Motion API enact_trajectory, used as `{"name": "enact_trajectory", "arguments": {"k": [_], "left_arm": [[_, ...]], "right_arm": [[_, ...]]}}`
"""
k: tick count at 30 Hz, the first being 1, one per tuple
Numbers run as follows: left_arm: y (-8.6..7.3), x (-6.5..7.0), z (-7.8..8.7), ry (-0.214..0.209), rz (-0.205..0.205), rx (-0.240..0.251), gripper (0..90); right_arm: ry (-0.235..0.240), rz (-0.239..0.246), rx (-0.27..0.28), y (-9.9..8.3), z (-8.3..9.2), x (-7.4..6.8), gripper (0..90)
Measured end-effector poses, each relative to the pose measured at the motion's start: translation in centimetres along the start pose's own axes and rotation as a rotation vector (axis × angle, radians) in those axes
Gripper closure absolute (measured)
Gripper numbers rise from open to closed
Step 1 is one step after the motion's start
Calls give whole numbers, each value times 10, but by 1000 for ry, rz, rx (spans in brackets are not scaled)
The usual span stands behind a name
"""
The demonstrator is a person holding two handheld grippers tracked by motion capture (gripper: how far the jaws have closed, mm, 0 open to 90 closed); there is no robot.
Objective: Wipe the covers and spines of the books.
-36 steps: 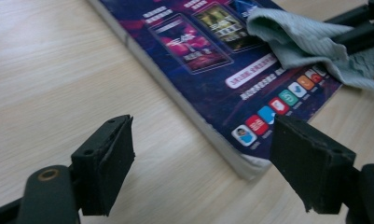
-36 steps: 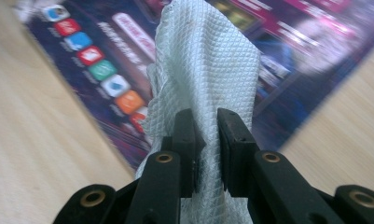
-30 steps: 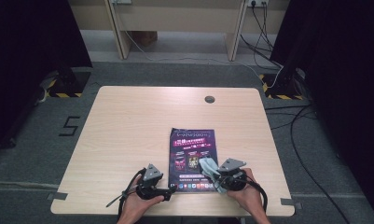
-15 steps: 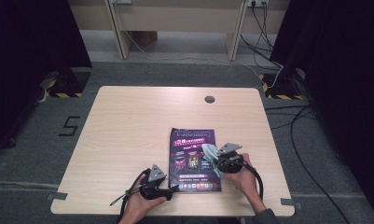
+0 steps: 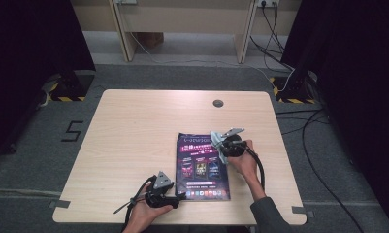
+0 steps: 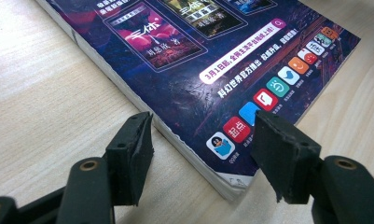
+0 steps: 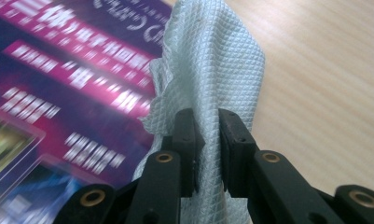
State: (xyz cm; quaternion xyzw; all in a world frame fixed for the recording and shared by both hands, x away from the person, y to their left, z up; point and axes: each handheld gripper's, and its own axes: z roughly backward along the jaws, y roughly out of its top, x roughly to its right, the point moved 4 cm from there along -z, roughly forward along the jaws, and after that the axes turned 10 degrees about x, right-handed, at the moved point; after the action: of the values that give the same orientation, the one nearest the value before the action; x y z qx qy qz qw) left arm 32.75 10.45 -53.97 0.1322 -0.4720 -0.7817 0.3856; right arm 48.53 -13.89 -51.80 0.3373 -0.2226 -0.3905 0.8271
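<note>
Magazine (image 6: 194, 70) corner between parted jaws

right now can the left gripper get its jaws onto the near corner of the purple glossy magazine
Probably yes. The left gripper already has its jaws either side of the near corner of the purple glossy magazine, which lies flat on the light wooden table. Its jaws have just been closing but don't press yet, and nothing blocks them.

It looked like a lab: black curtains (image 5: 32, 53) flanked the wooden table (image 5: 134, 136), with hazard tape (image 5: 66, 98) and cables (image 5: 279, 29) on the floor behind it.
</note>
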Motion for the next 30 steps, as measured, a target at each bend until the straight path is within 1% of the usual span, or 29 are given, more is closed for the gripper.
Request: {"name": "enact_trajectory", "arguments": {"k": [4,8,15,17,19,21,22,23,27,30], "left_arm": [[0,0,0,-1,0,3,382],[0,1,0,-1,-2,4,388],[0,1,0,0,-2,5,393],[0,1,0,-1,-1,5,393],[0,1,0,-2,0,4,393],[0,1,0,-1,0,5,393],[0,1,0,-1,-2,5,396],[0,1,0,-1,-2,4,396],[0,1,0,-4,1,2,395],[0,0,0,-4,3,1,394]], "right_arm": [[-29,-24,-19,10,-11,7,787],[-53,-32,-29,17,-18,10,787],[-81,-86,-32,26,-29,21,786],[-84,-89,-37,28,-30,21,788],[-92,-76,-37,27,-30,19,794],[-92,-75,-36,27,-29,19,796],[-72,-68,-25,23,-25,16,797],[-61,-70,-24,20,-23,14,797],[-26,-83,-2,9,-12,9,797],[2,-68,0,1,-2,2,796]]}}
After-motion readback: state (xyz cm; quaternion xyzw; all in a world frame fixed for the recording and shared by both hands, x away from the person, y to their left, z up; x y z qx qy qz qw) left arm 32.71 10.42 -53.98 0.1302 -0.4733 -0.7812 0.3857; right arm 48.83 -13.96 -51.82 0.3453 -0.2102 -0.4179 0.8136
